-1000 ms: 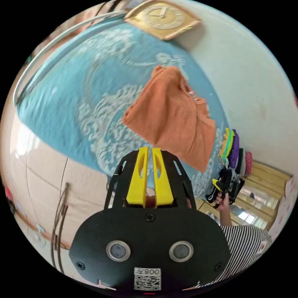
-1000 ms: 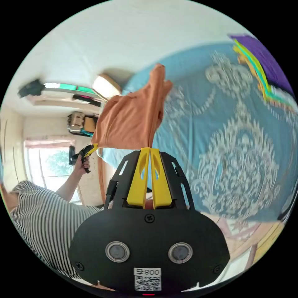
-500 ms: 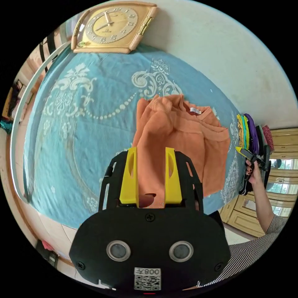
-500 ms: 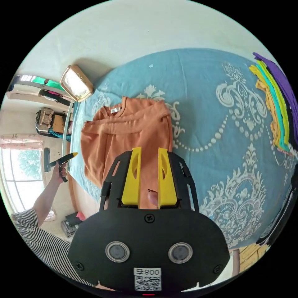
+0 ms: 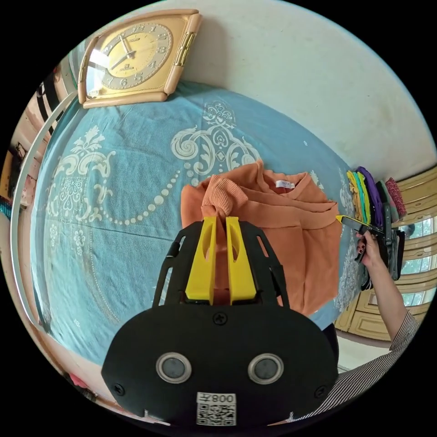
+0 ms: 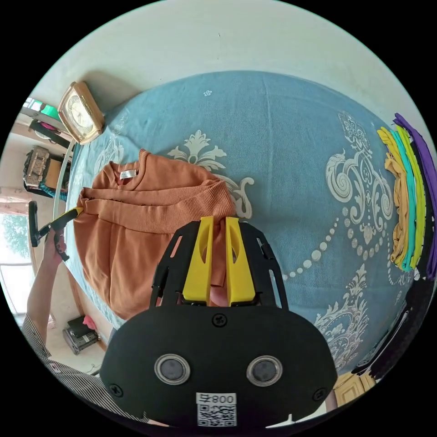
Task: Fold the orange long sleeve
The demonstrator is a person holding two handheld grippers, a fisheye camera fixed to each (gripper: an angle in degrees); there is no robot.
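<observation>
Lying partly folded on the blue patterned bedspread (image 5: pixel 114 218): orange long sleeve (image 5: pixel 291 227) | left gripper (image 5: pixel 221 221): jaws nipped on a ribbed cuff | right gripper (image 6: pixel 219 221): jaws pinching its hem edge.

One orange long sleeve (image 5: pixel 282 236) lies on one blue patterned bedspread (image 5: pixel 114 218), and one gold-framed clock (image 5: pixel 132 57) rests at its far edge against the wall. Two grippers are in sight, the left gripper (image 5: pixel 220 223) and the right gripper (image 6: pixel 213 223), each with two yellow jaws. One stack of folded clothes (image 6: pixel 407 200) sits to the side, with at least four colours in it.
</observation>
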